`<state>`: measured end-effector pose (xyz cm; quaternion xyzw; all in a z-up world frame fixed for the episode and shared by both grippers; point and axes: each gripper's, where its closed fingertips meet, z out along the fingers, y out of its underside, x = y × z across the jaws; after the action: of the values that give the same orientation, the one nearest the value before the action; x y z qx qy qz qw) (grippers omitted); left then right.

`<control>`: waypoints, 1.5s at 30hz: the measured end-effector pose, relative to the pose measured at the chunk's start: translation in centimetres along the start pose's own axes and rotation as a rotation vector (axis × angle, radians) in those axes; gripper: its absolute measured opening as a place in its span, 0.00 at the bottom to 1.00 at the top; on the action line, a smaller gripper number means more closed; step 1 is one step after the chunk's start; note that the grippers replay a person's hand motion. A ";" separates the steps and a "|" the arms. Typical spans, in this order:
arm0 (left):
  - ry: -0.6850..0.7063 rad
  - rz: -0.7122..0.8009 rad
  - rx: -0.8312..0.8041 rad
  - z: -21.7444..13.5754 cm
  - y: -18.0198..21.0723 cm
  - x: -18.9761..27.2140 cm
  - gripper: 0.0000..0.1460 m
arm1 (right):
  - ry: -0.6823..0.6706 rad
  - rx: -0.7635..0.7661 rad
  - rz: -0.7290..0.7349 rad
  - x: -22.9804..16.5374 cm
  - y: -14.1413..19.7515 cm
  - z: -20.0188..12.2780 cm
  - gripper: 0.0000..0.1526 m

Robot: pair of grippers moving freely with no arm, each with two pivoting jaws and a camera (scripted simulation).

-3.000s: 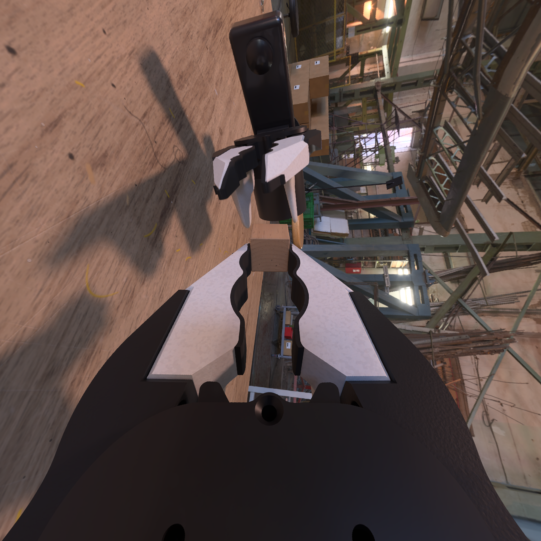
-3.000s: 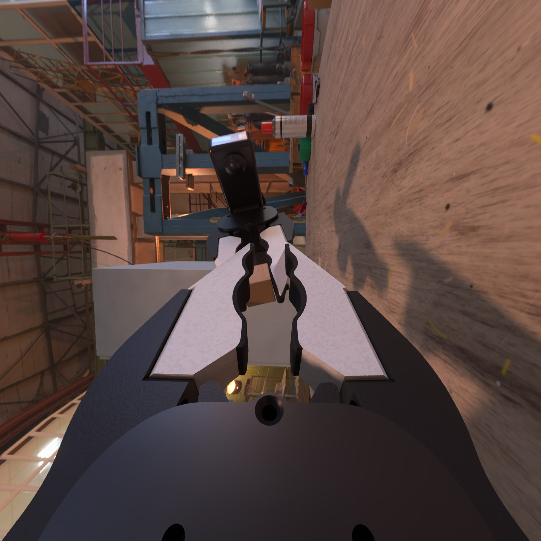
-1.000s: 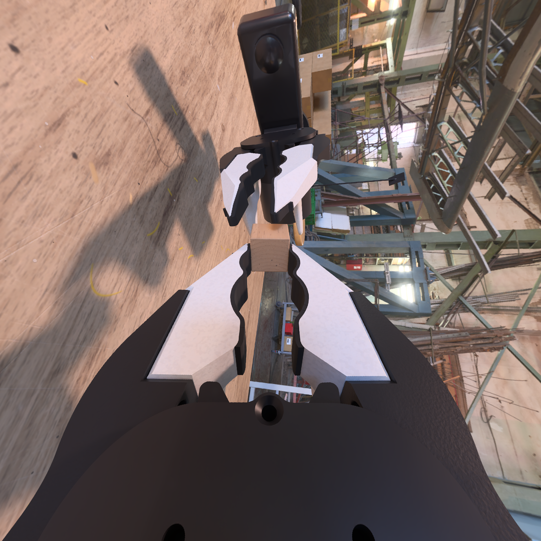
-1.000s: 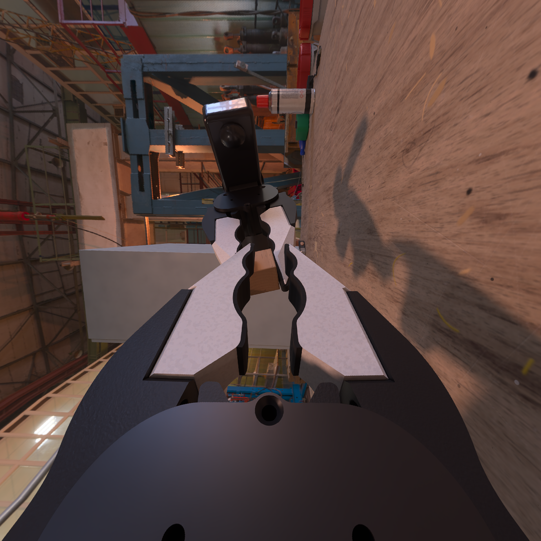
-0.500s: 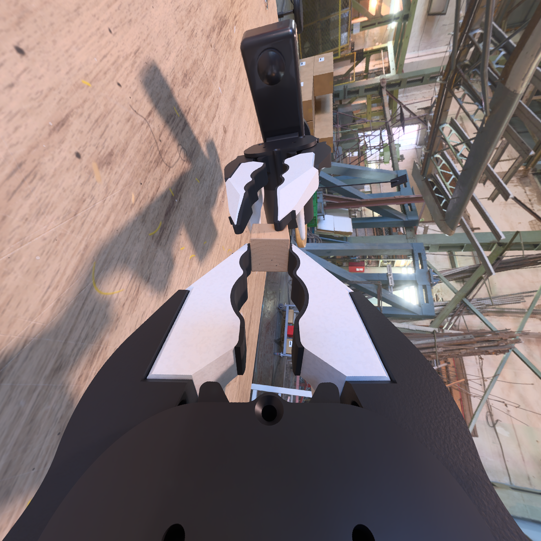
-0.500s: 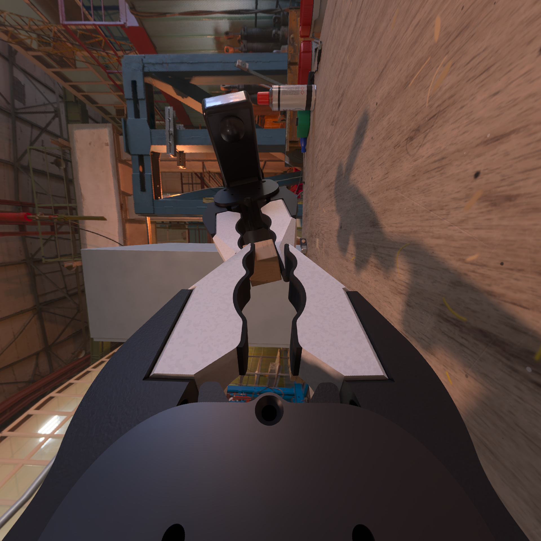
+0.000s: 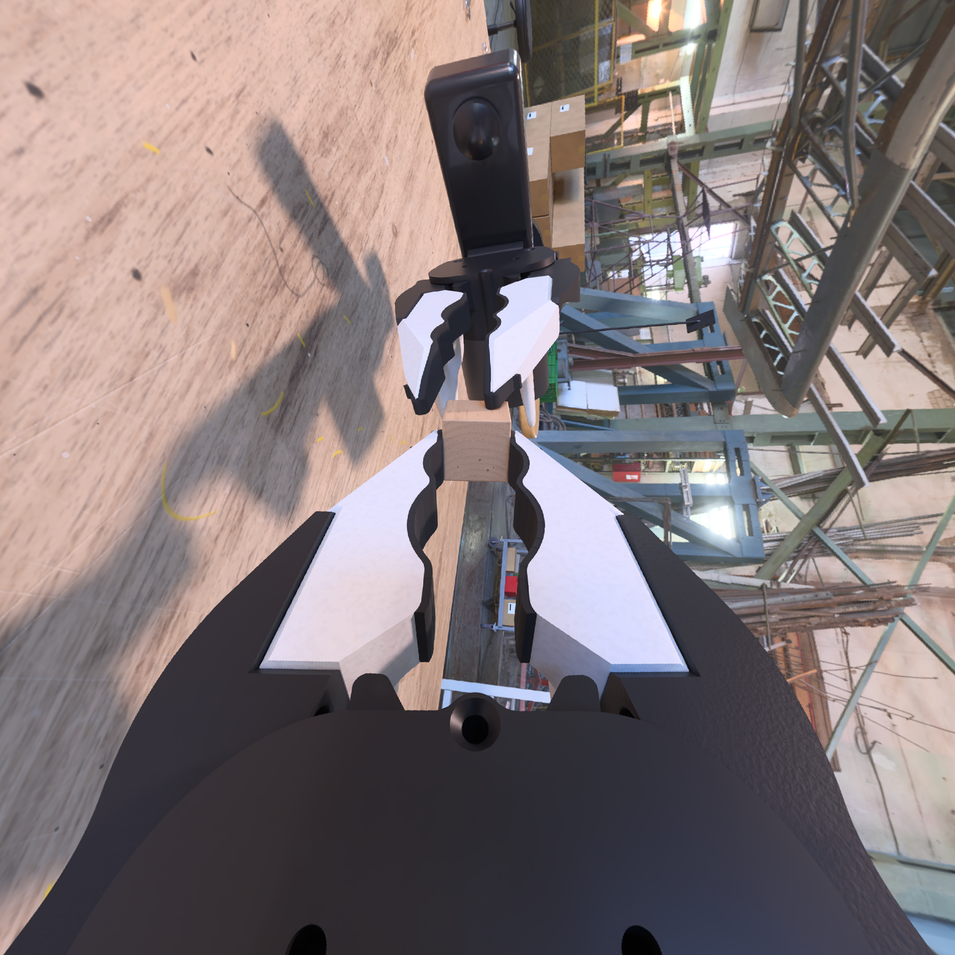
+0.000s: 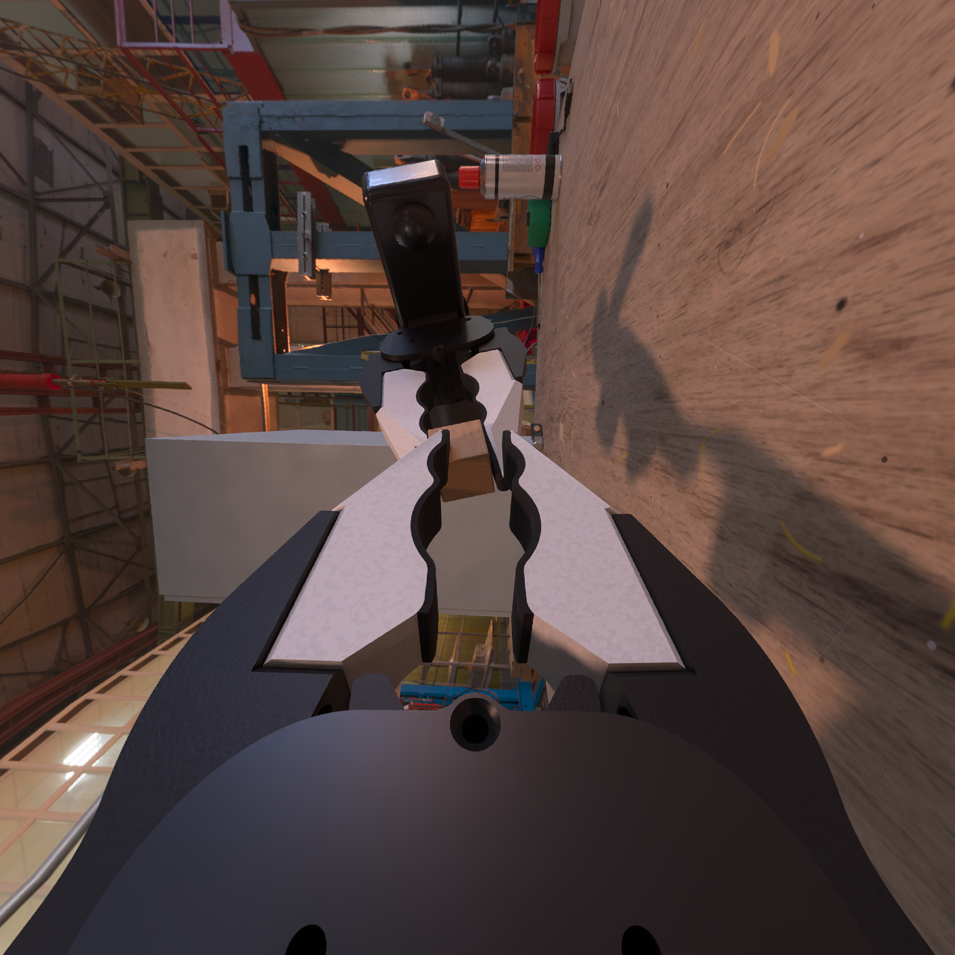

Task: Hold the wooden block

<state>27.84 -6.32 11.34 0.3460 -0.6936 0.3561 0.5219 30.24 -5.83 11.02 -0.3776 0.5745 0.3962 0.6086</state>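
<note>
A small pale wooden block (image 7: 475, 442) is clamped between the fingertips of my left gripper (image 7: 476, 444), held in the air beside the wooden tabletop (image 7: 155, 258). My right gripper (image 7: 465, 403) faces it from the far side, fingertips at the block's far end. In the right wrist view the block (image 8: 467, 460) sits tilted between the tips of my right gripper (image 8: 473, 452), against the left pad. The left gripper (image 8: 455, 429) holds the block's other end.
A spray can with a red cap (image 8: 517, 177) and a green object (image 8: 540, 222) stand on the tabletop (image 8: 775, 310) beyond the grippers. A large grey box (image 8: 258, 517) and steel frames fill the background. Stacked cardboard boxes (image 7: 566, 134) show far off.
The right gripper has moved in toward the block. Its fingertips, apart from the block three seconds ago, now sit around the block's end and stand slightly closer together. The left gripper keeps its hold.
</note>
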 end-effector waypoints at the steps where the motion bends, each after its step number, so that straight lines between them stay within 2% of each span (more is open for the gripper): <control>1: -0.003 0.001 -0.001 0.0 0.0 0.0 0.16 | -0.002 -0.001 0.001 0.0 0.0 0.0 0.13; 12: -0.009 -0.001 -0.004 0.0 0.0 -0.2 0.16 | 0.003 -0.003 -0.005 0.2 -0.1 0.0 0.13; 16: -0.007 0.004 -0.002 0.1 -0.1 0.0 0.16 | -0.033 0.004 0.030 0.1 -0.1 0.0 0.12; 37: -0.015 0.001 -0.004 0.0 0.0 -0.3 0.16 | -0.011 0.008 0.008 0.3 -0.4 0.0 0.13; 42: 0.001 -0.002 -0.002 0.2 -0.1 0.0 0.16 | -0.030 0.074 0.009 0.2 -1.9 -0.5 0.16; 45: 0.005 -0.005 0.000 0.2 -0.1 0.0 0.16 | -0.022 0.063 0.001 0.2 -2.1 -0.6 0.16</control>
<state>27.79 -6.53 11.34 0.3467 -0.6914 0.3558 0.5245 31.94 -7.20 10.85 -0.3536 0.5802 0.3825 0.6261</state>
